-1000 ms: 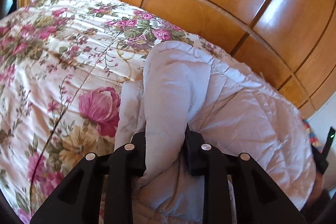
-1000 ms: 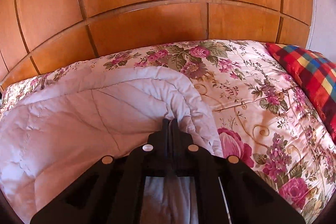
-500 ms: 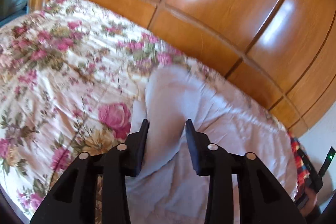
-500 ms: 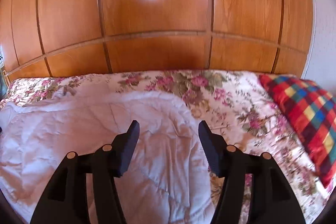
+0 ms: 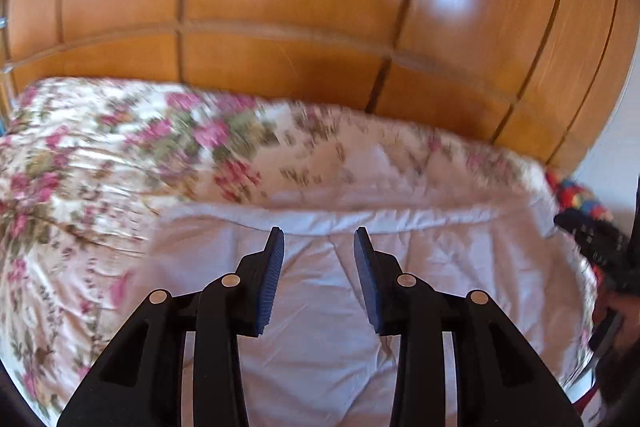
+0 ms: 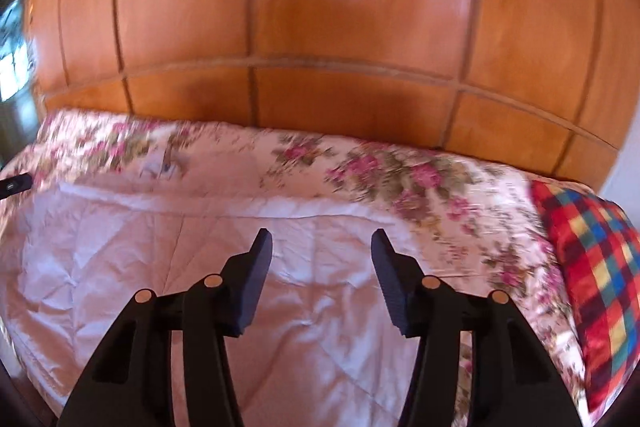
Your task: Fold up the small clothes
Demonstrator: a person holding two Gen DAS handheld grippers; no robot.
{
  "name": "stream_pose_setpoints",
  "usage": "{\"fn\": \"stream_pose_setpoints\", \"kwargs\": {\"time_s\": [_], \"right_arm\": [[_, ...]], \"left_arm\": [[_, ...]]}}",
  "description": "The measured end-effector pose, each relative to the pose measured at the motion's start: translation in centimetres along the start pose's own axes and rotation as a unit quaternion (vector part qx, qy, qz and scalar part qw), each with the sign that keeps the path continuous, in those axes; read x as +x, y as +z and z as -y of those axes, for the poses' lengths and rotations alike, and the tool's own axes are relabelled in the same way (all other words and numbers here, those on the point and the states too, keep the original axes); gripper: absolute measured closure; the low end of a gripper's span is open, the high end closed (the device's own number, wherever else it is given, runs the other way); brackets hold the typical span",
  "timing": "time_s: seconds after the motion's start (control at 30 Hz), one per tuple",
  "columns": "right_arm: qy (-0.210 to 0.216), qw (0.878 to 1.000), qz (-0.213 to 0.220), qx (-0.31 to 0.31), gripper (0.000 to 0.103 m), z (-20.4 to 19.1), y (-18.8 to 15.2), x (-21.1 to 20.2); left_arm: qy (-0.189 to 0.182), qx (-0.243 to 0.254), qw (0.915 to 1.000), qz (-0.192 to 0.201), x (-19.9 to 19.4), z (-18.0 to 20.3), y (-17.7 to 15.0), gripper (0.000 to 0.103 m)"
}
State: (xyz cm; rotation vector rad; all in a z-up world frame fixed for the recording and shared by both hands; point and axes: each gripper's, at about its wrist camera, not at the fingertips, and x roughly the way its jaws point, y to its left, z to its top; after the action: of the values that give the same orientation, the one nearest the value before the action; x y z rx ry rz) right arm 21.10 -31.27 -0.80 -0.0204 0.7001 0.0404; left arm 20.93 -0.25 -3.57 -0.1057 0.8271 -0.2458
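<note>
On floral bedspread (image 5: 80, 163): pale quilted garment (image 5: 320, 307), apparently unlabelled; right gripper (image 6: 322, 247) jaws closing, empty.

The garment (image 6: 200, 267) lies on the bedspread (image 6: 400, 179), cushion (image 6: 592, 267) at its right.

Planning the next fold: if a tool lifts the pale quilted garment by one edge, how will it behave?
The quilted garment is probably floppy: it lies creased and follows the bedspread beneath it, so a lifted edge would likely droop. Its puffy stitched panels suggest it is light for its bulk. The smooth sheen hints it may slide.
</note>
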Motion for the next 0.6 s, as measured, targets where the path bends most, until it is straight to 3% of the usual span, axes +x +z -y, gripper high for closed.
{"fn": "stream_pose_setpoints", "kwargs": {"time_s": [0.07, 0.17, 0.27, 0.43, 0.6], "right_arm": [[0.005, 1.0, -0.019, -0.01, 0.053, -0.5, 0.4, 1.8], [-0.021, 0.999, -0.037, -0.029, 0.053, -0.6, 0.5, 4.4], [-0.03, 0.998, -0.046, 0.004, 0.048, 1.3, -0.2, 6.7], [0.037, 0.992, -0.031, 0.116, 0.046, 5.7, -2.1, 8.7], [0.041, 0.989, -0.019, 0.139, 0.046, 6.4, -2.5, 9.4]], "left_arm": [[0.011, 0.002, 0.9996, -0.024, 2.2, 0.3, 0.3, 0.068], [0.024, 0.001, 0.999, -0.038, 5.2, -0.3, 0.7, 0.068], [0.013, 0.001, 0.999, -0.043, 7.7, -1.0, 0.4, 0.068], [-0.022, -0.007, 0.9997, 0.003, 9.1, -2.0, -1.0, 0.068], [-0.048, -0.027, 0.9984, 0.014, 9.7, -2.5, -1.4, 0.068]]}}
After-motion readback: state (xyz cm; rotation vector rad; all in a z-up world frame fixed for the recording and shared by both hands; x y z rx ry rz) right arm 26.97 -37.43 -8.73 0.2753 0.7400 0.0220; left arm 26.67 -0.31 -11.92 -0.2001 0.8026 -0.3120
